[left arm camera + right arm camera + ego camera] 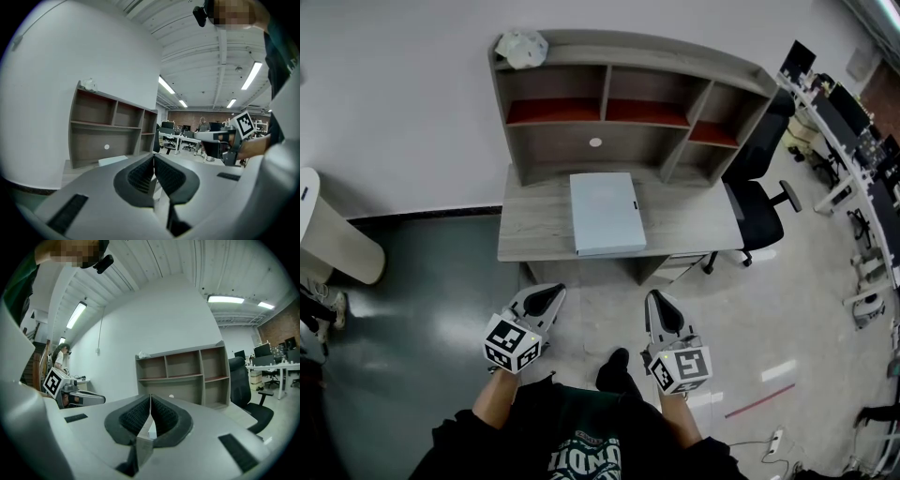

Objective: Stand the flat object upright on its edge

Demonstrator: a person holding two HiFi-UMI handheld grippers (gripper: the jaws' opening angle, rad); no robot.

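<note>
Flat object, a pale blue-grey slab, is lying flat on the bench. It is sitting about midway between the bench's left and right ends. Its near short end is reaching right up to the front edge, and its far end is lying just beside the foot of the shelf unit. No edge is lifting; the broad face is pointing up.

The shelf unit is standing along the bench's back edge. A crumpled white thing is resting on its top, at the left corner. A black office chair is standing off the bench's right end.

Left tool is hanging over the floor in front of the bench, short of the front edge and well apart from the flat object. Its jaws are pressing together with nothing between them and are pointing toward the bench.

Right tool is hanging beside it, also over the floor and clear of the bench. Its jaws are likewise meeting, gripping nothing.

Neither tool is touching the flat object. The person's hands are holding both tools low, near the body, and the marker cubes are facing up.
</note>
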